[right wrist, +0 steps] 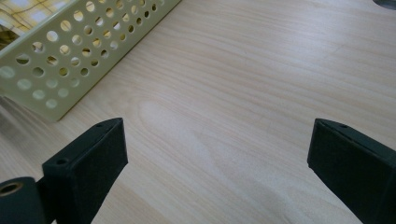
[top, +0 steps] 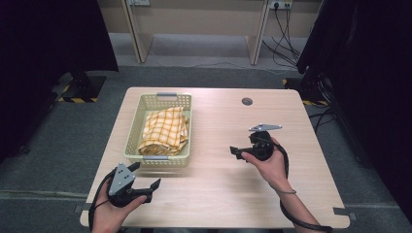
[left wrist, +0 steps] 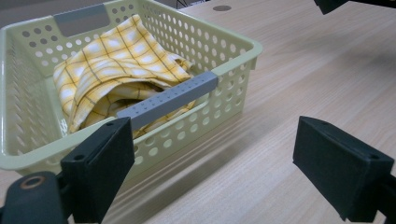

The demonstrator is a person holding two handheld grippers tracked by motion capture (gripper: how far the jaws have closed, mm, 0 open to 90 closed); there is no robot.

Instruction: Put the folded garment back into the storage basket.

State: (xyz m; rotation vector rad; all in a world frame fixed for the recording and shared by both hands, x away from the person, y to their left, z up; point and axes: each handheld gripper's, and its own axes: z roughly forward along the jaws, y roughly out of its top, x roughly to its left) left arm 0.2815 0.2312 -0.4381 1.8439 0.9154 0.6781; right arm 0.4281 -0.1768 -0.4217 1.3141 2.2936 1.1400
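The yellow checked cloth (top: 164, 131) lies folded in the basket (top: 134, 130) at the table's far left. My left gripper (top: 145, 176) hovers near it, jaws wide; my right gripper (top: 235, 151) (also wide) waits apart. Next, I judge, reach in for the cloth.

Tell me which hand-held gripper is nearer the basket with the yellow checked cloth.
Left. The left hand-held gripper hangs just below the basket's near wall, jaws open. The right hand-held gripper sits farther off, out to the basket's right over bare table.
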